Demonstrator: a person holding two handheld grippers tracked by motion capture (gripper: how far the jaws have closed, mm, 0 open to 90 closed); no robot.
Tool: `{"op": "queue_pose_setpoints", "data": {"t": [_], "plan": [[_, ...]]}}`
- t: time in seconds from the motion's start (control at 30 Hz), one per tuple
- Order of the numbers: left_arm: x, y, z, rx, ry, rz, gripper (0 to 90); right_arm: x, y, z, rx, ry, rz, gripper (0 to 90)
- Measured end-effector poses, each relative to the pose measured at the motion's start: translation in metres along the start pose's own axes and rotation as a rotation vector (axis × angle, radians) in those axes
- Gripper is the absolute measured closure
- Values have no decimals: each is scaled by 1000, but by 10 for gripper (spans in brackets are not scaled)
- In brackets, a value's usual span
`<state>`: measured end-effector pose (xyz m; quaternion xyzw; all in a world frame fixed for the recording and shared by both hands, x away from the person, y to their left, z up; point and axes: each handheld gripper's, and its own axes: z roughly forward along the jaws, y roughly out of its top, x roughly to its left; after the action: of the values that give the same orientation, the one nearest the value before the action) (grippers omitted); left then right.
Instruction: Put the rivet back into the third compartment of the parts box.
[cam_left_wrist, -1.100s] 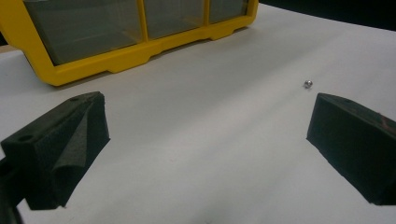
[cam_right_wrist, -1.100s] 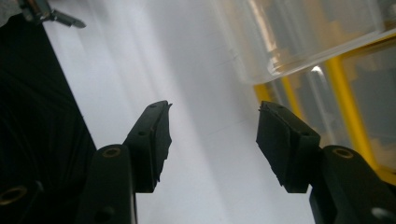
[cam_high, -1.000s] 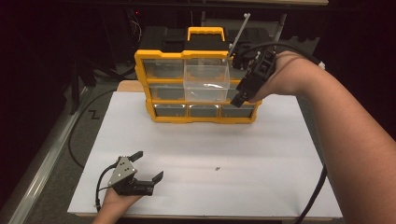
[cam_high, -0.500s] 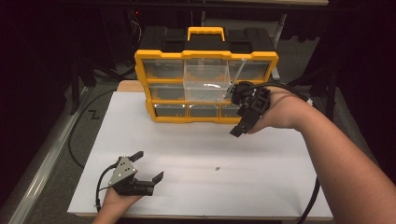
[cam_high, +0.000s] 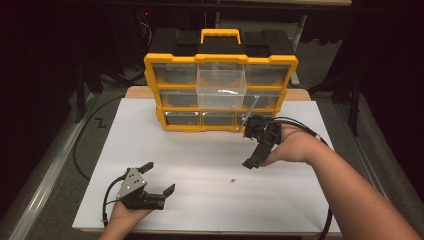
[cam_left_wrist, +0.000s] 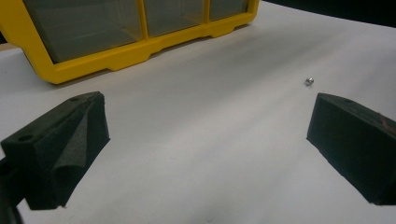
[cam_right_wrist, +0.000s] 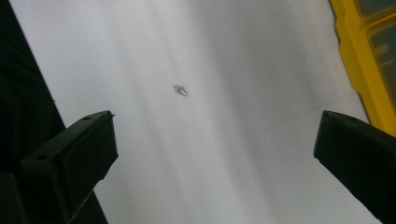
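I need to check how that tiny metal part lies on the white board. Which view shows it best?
The right gripper view: the small metal part lies ahead of the open fingers, its stubby shape readable. The left gripper view shows it as a glinting speck; the high view gives only a dot.

organizer (cam_high: 220, 65): yellow frame, black top and handle — no brand, label or number legible.
drawers (cam_high: 220, 89): clear fronts, no tags or markings to read.
white board (cam_high: 200, 165): plain surface, no print or signs.
small metal part (cam_right_wrist: 180, 90): too small to show any stamp.
left gripper (cam_high: 157, 179): grey plate and black jaws carry no readable lettering.
right gripper (cam_high: 251, 147): black body, no readable lettering.
finding: no text, label, brand, number or sign can be read in any view — nothing to record.
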<state>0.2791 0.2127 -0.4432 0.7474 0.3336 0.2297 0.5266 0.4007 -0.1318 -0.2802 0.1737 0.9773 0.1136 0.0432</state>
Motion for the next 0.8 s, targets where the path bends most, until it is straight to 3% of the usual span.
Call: {"op": "queue_pose_setpoints", "data": {"t": [0.3,0.53,0.63,0.8], "plan": [[2,0,-2,-11,11,-13,3,3,-17,35,-10,-1,-4,3],[7,0,-4,-14,22,-25,3,7,-29,68,-18,32,-15,41],[7,0,-4,-19,23,-27,3,7,-31,83,-16,42,-27,98],[6,0,-4,-15,21,-23,3,10,-27,102,-33,70,-64,309]]}}
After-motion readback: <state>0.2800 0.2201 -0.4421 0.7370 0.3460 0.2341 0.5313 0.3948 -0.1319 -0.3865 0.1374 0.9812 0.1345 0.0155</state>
